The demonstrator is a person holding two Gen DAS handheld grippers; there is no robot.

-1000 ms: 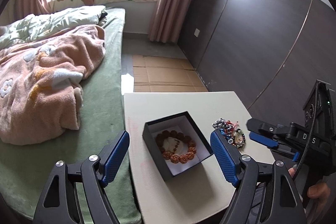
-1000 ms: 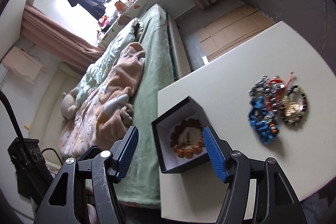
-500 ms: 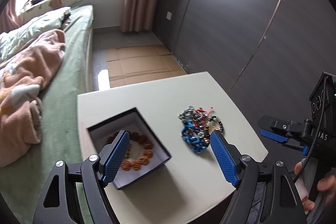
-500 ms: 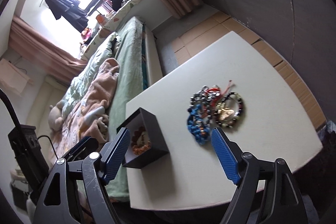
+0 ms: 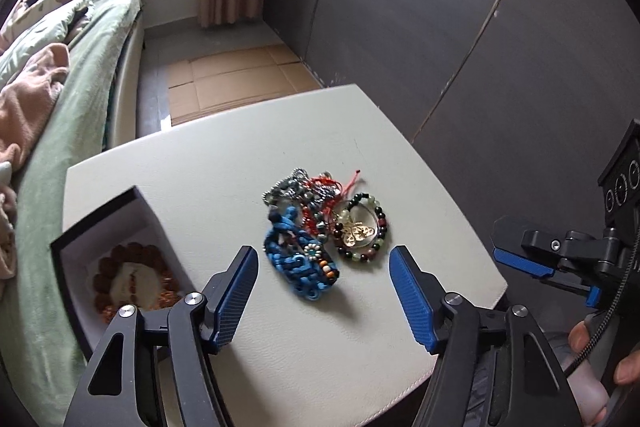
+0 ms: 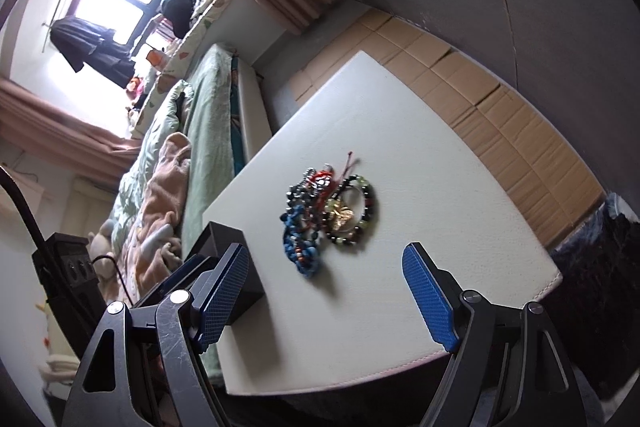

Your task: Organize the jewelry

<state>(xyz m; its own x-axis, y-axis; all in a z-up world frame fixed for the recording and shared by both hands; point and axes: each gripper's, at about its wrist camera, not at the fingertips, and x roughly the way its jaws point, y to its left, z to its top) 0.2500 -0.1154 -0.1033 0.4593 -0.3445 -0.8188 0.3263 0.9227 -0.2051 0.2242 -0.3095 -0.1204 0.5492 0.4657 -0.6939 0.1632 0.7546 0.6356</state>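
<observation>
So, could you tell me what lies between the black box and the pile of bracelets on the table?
Only bare table separates the black box from the bracelets, in the left wrist view.

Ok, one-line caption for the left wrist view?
Open left gripper above a tangled pile of beaded and braided bracelets on a white table, beside an open black box.

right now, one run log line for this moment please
left gripper: open, jaws just closing, empty | right gripper: open, empty | bracelet pile: loose on table | box: holds brown bead bracelet
</observation>
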